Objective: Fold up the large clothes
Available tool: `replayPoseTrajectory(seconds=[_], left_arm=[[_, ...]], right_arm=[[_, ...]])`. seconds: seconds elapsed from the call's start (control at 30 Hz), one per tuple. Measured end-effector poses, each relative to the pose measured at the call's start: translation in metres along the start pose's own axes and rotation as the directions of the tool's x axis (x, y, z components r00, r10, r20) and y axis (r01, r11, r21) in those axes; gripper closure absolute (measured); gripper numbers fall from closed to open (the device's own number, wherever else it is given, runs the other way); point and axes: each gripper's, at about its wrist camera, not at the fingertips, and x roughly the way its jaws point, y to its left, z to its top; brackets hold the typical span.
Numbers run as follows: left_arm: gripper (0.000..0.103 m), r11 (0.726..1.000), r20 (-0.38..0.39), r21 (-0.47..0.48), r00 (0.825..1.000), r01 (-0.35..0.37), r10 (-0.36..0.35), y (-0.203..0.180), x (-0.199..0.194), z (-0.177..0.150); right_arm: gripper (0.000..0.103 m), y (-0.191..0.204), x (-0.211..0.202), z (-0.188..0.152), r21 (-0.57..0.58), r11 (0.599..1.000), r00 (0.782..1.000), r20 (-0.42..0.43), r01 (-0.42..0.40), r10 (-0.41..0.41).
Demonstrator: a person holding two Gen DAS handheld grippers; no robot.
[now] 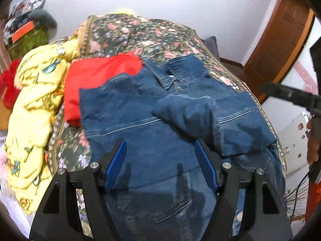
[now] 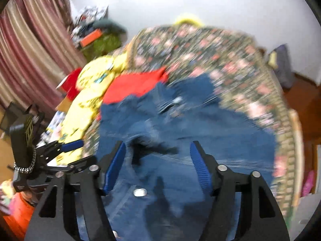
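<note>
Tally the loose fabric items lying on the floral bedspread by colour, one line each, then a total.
Blue: 1, denim jacket
Red: 1, red garment
Yellow: 1, cartoon-print blanket
Total: 3

Blue denim jacket (image 1: pixel 152 124) with paler stitched seams. Plain bright red cloth garment (image 1: pixel 96 80). Pale yellow blanket (image 1: pixel 34 108) printed with blue and orange cartoon figures. Dark green bedspread (image 1: pixel 140 34) covered in pink roses, edged by a tan patterned border. Maroon-and-cream striped curtain (image 2: pixel 30 50).
</note>
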Motion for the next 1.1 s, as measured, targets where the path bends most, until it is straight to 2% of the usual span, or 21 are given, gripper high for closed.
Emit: replayPoseTrajectory(seconds=[0.17, 0.23, 0.37, 0.47, 0.6, 0.67, 0.77, 0.9, 0.97, 1.0, 1.1], left_arm=[[0.034, 0.995, -0.011, 0.101, 1.0, -0.013, 0.015, -0.037, 0.016, 0.015], [0.034, 0.992, -0.024, 0.129, 1.0, -0.01, 0.013, -0.047, 0.026, 0.019], [0.034, 0.982, -0.058, 0.182, 0.996, -0.058, 0.069, -0.063, 0.057, 0.025], [0.034, 0.974, -0.092, 0.204, 0.988, -0.102, 0.122, -0.063, 0.083, 0.027], [0.036, 0.979, -0.109, 0.174, 0.986, -0.108, 0.128, -0.051, 0.094, 0.028], [0.043, 0.981, -0.094, 0.161, 0.988, -0.105, 0.122, -0.043, 0.09, 0.028], [0.043, 0.984, -0.059, 0.138, 0.99, -0.116, 0.125, -0.03, 0.076, 0.026], [0.043, 0.993, -0.067, 0.071, 0.993, -0.091, 0.096, -0.008, 0.063, 0.013], [0.055, 0.992, -0.078, 0.029, 0.989, -0.123, 0.125, 0.004, 0.06, 0.003], [0.055, 0.992, -0.087, -0.022, 0.989, -0.122, 0.119, 0.018, 0.058, -0.003], [0.055, 0.98, -0.105, -0.197, 0.994, 0.011, -0.032, 0.056, 0.057, -0.019]], right_arm=[[0.039, -0.047, -0.018, -0.014, 0.042, 0.989, 0.99, 0.022, 0.139, -0.14], [0.039, -0.064, -0.017, -0.021, 0.07, 0.984, 0.987, 0.004, 0.161, -0.162], [0.039, -0.096, 0.0, -0.046, 0.122, 0.969, 0.975, -0.078, 0.217, -0.209], [0.039, -0.116, 0.018, -0.063, 0.151, 0.96, 0.966, -0.148, 0.234, -0.212], [0.039, -0.134, 0.045, -0.088, 0.2, 0.953, 0.954, -0.24, 0.23, -0.18], [0.039, -0.138, 0.047, -0.095, 0.233, 0.949, 0.961, -0.227, 0.211, -0.158], [0.03, -0.144, 0.045, -0.097, 0.275, 0.943, 0.969, -0.206, 0.189, -0.134], [0.028, -0.146, 0.045, -0.102, 0.296, 0.945, 0.978, -0.187, 0.143, -0.09], [0.028, -0.144, 0.045, -0.103, 0.28, 0.946, 0.976, -0.186, 0.163, -0.114], [0.028, -0.143, 0.044, -0.103, 0.275, 0.947, 0.976, -0.182, 0.164, -0.116], [0.028, -0.146, 0.044, -0.108, 0.291, 0.944, 0.978, -0.177, 0.157, -0.108]])
